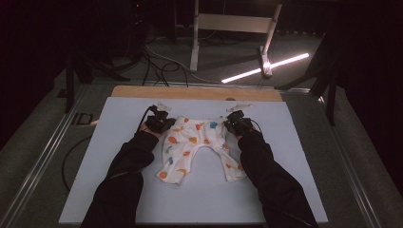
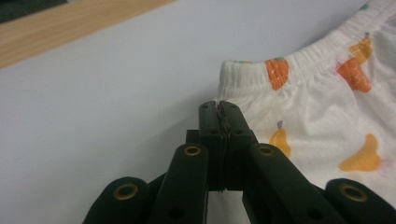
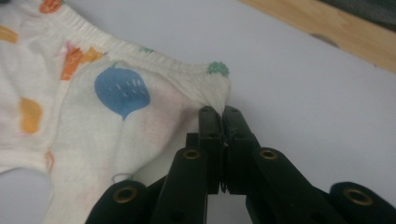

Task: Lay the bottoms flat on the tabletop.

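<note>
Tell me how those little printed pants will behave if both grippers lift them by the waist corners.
The pants look like thin soft knit, so they would likely hang limp, legs dangling. The fabric puckers where the right gripper pinches it, so it probably stretches and sags between the holds. The left gripper grips a thin edge, which might slip.
</note>
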The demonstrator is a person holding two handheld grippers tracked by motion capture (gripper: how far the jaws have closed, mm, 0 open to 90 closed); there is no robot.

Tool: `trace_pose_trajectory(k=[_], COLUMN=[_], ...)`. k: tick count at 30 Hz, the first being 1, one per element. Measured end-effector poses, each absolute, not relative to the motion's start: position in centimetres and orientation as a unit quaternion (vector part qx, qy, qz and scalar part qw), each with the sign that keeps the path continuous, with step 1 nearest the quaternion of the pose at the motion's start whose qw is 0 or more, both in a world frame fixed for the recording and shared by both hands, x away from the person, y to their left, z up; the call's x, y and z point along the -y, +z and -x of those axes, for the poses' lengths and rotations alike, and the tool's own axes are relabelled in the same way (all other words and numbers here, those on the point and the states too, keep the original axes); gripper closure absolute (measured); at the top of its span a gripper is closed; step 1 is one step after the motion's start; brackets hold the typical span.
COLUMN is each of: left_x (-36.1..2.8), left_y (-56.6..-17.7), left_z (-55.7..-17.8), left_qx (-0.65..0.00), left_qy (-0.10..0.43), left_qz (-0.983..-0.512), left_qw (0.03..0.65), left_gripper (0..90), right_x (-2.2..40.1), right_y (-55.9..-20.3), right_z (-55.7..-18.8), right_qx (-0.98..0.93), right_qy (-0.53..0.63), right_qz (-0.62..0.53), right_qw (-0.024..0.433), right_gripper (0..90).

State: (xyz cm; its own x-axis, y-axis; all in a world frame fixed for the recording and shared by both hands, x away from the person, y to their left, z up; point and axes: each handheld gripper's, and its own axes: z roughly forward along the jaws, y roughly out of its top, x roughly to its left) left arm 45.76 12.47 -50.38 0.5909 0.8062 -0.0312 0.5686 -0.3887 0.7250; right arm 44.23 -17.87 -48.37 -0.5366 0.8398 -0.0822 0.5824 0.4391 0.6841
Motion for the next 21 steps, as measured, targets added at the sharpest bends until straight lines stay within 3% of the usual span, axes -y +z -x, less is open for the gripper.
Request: trace_pose_trajectory(k=[13, 15, 18, 21], left_x=[-11.5, -11.6, -11.8, -12.0], left_y=[-51.7, -51.6, -51.4, -50.9], left_z=[-46.7, -46.7, -46.5, -46.3], left_qx=[-0.423, -0.423, -0.428, -0.427], left_qy=[0.149, 0.150, 0.139, 0.127], left_qz=[-0.828, -0.827, -0.823, -0.824], left_qw=[0.338, 0.339, 0.346, 0.350], left_gripper=[87.8, 78.9, 54.5, 38.0], right_x=[18.2, 18.2, 18.5, 18.9], right_y=[-50.3, -50.2, -50.0, -49.6], right_z=[-45.6, -45.5, -45.3, -45.2], right_qx=[-0.821, -0.819, -0.811, -0.809], right_qy=[0.281, 0.282, 0.286, 0.294], right_qz=[-0.458, -0.457, -0.465, -0.465], right_qw=[0.196, 0.200, 0.209, 0.206], right_gripper=[83.9, 75.6, 62.2, 51.0])
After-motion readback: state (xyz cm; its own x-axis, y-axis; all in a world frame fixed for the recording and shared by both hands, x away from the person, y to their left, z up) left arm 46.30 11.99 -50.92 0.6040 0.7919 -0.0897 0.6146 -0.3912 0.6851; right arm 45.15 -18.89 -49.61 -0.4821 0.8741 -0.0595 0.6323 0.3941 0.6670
